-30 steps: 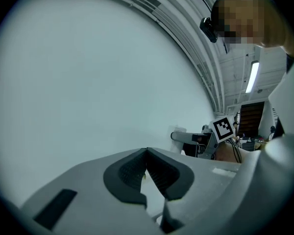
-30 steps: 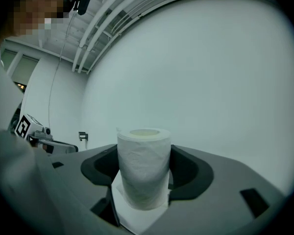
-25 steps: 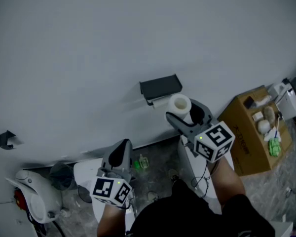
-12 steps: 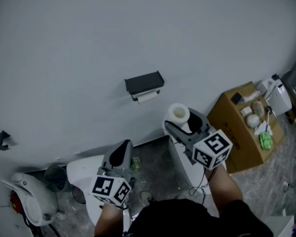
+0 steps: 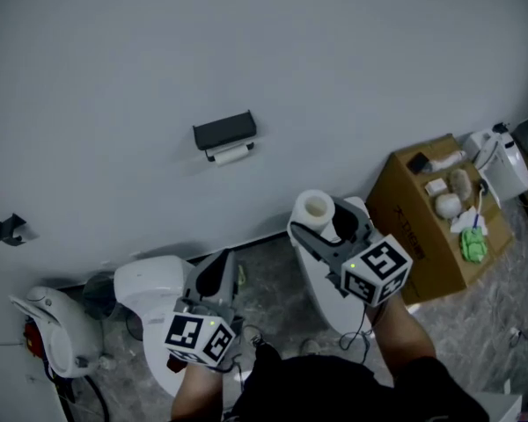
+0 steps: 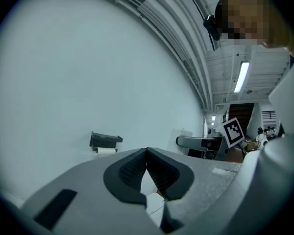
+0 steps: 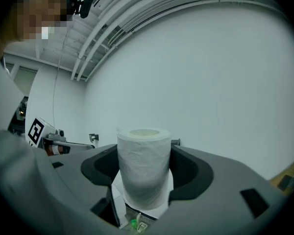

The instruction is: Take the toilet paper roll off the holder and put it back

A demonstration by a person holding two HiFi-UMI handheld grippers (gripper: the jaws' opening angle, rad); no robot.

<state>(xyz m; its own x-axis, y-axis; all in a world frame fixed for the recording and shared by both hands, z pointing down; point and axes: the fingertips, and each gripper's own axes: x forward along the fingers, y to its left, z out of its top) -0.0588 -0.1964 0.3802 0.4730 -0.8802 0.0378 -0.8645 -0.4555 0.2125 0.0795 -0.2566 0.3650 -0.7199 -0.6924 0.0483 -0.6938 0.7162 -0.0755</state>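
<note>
Roll (image 7: 143,146) tight between wide right tongs (image 7: 145,173)

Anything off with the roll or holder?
Nothing spilled or damaged. The white toilet paper roll stands upright in the right gripper, away from the black wall holder. A white cylinder sits under that holder; I cannot tell what.

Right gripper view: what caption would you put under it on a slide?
The right gripper holds a toilet paper roll between its jaws, facing a white wall.
</note>
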